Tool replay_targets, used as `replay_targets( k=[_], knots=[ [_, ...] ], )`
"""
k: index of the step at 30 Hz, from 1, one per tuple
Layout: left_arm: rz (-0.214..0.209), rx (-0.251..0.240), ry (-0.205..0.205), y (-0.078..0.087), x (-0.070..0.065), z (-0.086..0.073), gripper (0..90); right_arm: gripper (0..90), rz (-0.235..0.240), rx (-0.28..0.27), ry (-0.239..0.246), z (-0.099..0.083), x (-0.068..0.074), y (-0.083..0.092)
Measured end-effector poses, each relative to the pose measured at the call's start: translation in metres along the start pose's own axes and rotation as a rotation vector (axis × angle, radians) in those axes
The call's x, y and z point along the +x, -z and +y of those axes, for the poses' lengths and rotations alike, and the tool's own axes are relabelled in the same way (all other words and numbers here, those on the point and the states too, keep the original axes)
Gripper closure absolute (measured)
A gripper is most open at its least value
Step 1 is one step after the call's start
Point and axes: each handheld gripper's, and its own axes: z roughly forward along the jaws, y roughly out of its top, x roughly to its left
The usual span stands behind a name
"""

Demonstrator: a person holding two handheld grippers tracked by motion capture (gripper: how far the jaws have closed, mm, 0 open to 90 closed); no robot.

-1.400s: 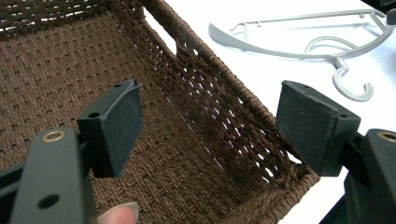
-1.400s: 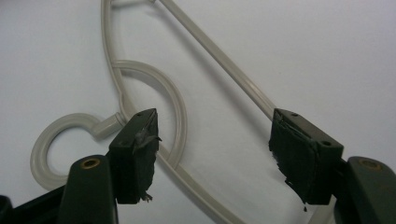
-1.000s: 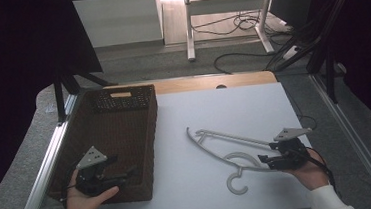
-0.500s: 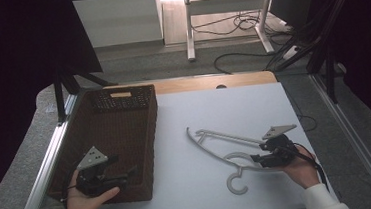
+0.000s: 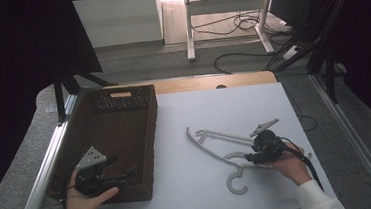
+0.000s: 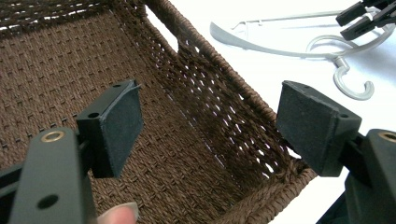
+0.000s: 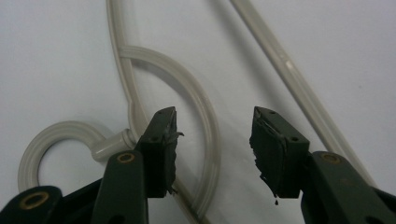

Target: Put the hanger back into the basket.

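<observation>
The right tongs (image 7: 212,144) were closing — not yet clamped — astride the hanger (image 7: 205,121) loop (thin, slippery); it might skid aside. The left tongs (image 6: 210,130) stood released.

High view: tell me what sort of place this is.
Probably a lab or workshop recording bench: a white table with metal side rails, loose floor cables, and a desk frame behind.

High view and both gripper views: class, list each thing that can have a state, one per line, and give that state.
Hanger: lying flat on the white table, not gripped.
Basket: upright, nothing inside.
Left gripper: open, fingers either side of the basket's right wall.
Right gripper: open, jaws have just been closing, hanger's inner loop between the fingers.
</observation>
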Motion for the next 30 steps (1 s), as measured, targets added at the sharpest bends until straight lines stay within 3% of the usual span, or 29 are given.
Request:
replay_targets(
  k=[11, 30],
  knots=[
    [-0.001, 0.003, 0.000, -0.001, 0.001, -0.001, 22.3, 65.8, -0.020, 0.093, 0.058, 0.006, 0.005, -0.013],
    [-0.007, 0.001, 0.004, -0.001, 0.001, -0.001, 22.3, 80.1, -0.055, 0.131, 0.108, 0.008, 0.008, -0.023]
  ],
)
